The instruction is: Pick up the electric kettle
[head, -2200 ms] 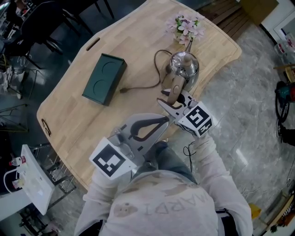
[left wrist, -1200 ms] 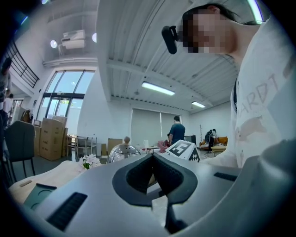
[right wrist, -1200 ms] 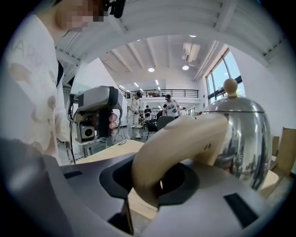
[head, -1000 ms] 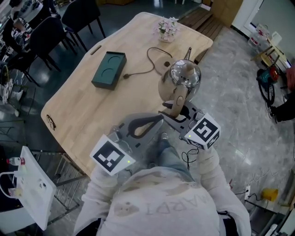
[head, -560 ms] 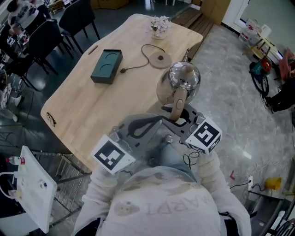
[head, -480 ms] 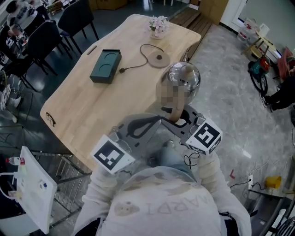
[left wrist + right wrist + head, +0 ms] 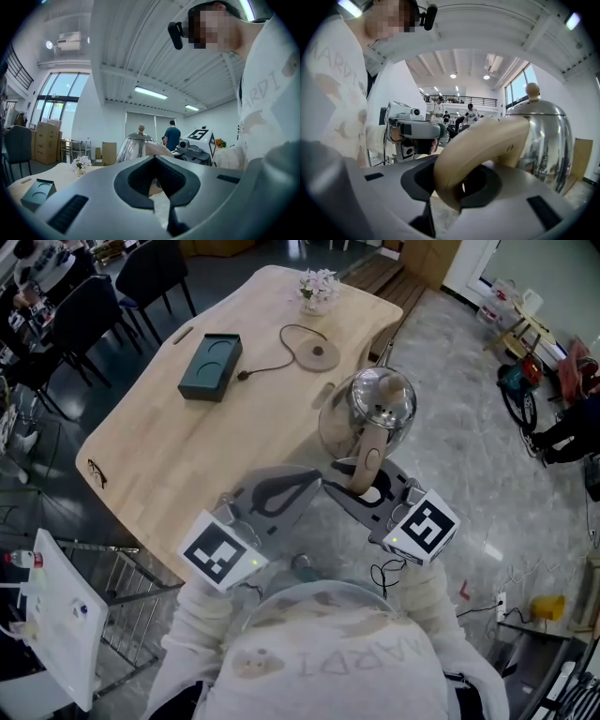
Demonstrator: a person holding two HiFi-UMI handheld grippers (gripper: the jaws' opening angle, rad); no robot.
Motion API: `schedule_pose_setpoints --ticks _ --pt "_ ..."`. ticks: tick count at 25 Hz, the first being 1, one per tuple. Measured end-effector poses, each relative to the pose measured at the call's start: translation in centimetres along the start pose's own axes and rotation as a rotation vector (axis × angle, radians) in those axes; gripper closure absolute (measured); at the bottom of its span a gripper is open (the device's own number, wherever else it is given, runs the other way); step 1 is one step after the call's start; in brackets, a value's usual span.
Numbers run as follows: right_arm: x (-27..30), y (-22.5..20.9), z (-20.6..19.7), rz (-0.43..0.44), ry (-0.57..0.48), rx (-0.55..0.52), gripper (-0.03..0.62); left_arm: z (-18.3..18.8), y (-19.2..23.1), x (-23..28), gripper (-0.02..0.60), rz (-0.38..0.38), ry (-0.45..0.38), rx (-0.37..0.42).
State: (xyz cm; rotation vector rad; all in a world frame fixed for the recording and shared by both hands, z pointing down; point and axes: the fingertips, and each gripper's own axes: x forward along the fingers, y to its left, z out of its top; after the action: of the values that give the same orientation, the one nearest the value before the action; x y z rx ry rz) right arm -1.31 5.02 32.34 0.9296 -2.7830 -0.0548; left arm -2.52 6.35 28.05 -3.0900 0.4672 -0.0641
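The steel electric kettle point(image 7: 377, 407) with a beige handle point(image 7: 367, 458) hangs in the air by the table's near right edge, clear of its round base point(image 7: 319, 352). My right gripper point(image 7: 362, 491) is shut on the handle point(image 7: 480, 143), and the kettle's shiny body point(image 7: 546, 136) stands just beyond the jaws. My left gripper point(image 7: 316, 483) is shut and empty, beside the right one at the table's near edge. The left gripper view shows the kettle point(image 7: 132, 147) ahead.
On the wooden table point(image 7: 178, 451) lie a dark green box point(image 7: 210, 367) and the base's cord, with a small pot of flowers point(image 7: 316, 289) at the far end. Stone floor lies to the right. Chairs stand at the far left.
The kettle has come up off its base and moved with my right gripper toward me, away from the base. My left gripper drew back a little with it.
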Motion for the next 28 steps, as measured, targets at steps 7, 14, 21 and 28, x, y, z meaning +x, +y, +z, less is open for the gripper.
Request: schedule_pose_setpoints --ticks 7,14,21,28 --pt "-1.7 1.3 0.2 -0.01 0.01 -0.006 0.48 0.2 -1.9 0.0 0.569 -0.01 -0.01 0.001" --pt "-5.0 2.8 1.2 -0.012 -0.003 -0.018 0.48 1.0 -5.1 0.4 0.569 0.003 -0.024 0.014" --pt "-5.7 3.1 2.0 -0.004 -0.028 -0.022 0.48 1.5 -5.0 0.8 0.569 0.029 -0.029 0.029" --pt "-6.1 3.3 2.1 0.01 -0.051 -0.011 0.48 1.2 -5.2 1.2 0.569 0.031 -0.026 0.029"
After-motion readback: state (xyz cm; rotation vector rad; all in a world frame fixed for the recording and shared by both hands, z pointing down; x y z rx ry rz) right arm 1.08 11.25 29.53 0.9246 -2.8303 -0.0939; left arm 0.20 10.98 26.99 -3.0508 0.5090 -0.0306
